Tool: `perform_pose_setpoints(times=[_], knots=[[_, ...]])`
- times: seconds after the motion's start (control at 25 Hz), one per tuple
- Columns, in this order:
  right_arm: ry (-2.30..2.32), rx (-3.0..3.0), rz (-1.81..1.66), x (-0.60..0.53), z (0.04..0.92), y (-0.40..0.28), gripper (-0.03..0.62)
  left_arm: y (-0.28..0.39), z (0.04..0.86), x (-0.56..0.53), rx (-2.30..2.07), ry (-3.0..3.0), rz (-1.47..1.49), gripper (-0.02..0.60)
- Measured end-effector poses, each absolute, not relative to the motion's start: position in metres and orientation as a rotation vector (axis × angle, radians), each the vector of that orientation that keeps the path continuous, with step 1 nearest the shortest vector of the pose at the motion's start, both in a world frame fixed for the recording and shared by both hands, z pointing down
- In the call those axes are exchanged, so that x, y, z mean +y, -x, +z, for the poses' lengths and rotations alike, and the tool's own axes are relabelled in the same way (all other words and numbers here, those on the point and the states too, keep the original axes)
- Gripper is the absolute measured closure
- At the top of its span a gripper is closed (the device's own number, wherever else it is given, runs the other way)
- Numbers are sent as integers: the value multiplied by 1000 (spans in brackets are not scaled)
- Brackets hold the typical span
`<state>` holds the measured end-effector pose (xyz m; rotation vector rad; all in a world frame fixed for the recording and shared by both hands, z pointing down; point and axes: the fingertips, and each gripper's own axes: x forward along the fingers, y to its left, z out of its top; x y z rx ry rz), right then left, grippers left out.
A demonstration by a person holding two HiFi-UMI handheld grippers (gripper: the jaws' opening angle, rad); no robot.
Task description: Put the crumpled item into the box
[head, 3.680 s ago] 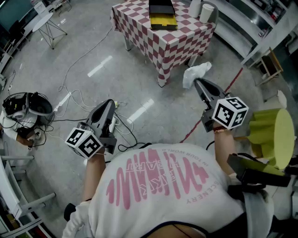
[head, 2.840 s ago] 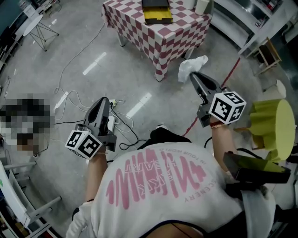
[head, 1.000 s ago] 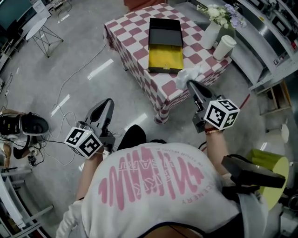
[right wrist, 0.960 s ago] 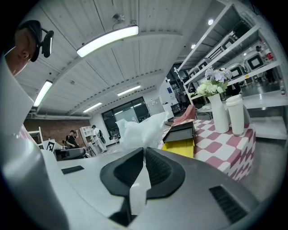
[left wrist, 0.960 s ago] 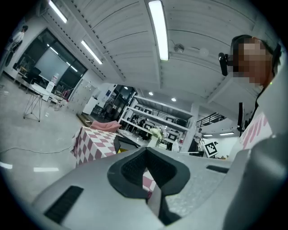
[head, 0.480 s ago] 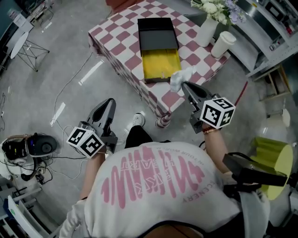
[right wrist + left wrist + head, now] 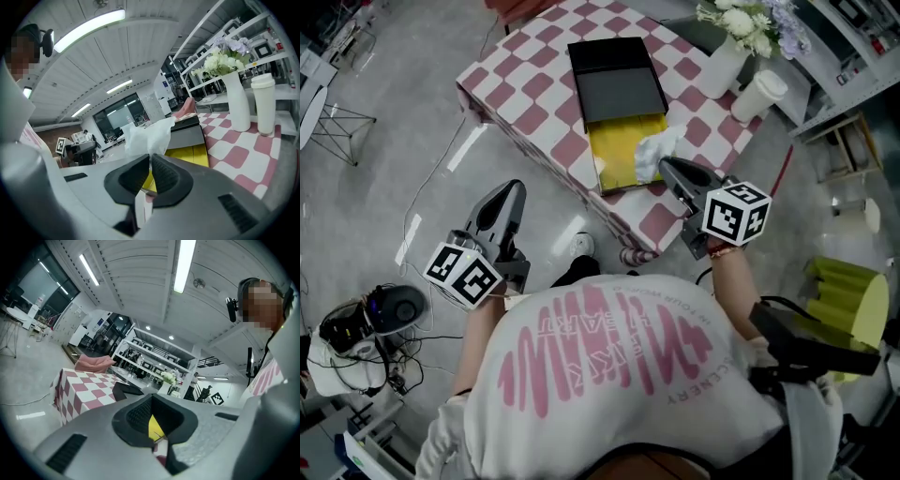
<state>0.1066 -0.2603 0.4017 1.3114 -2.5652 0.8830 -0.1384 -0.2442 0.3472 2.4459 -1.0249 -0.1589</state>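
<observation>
The red-and-white checked surface (image 7: 534, 94) stood on a grey floor (image 7: 384, 159) with cables (image 7: 431, 337) at the near left. It carried the open yellow box (image 7: 614, 155), the black lid (image 7: 614, 80) beyond it, and a vase (image 7: 722, 61) and white cup (image 7: 757, 94) at far right. The right gripper (image 7: 667, 167) fingers were clamped on the crumpled item (image 7: 652, 155) over the box's right edge. The left gripper (image 7: 508, 192), left of the surface, had its fingers together and empty. Only the gripper views showed ceiling lights (image 7: 89, 26) and shelving (image 7: 150, 352).

Thin crumpled paper (image 7: 653, 153), cloth tablecloth (image 7: 530, 103), glossy floor (image 7: 403, 159).
</observation>
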Motion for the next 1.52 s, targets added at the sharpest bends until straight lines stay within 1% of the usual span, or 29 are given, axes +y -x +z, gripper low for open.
perform_pose_setpoints(times=[0.24, 0.56, 1.08, 1.52], knots=[[-1227, -2461, 954, -283, 435, -91, 572, 141, 368, -284, -951, -2422, -114, 574], [-1142, -2292, 963, -303, 474, -82, 572, 143, 389, -305, -899, -2389, -84, 574], [-916, -2048, 773, -314, 511, -68, 572, 171, 416, -313, -965, -2296, -101, 574], [-797, -1917, 626, -312, 534, -62, 572, 187, 422, -313, -1019, -2269, -113, 574]])
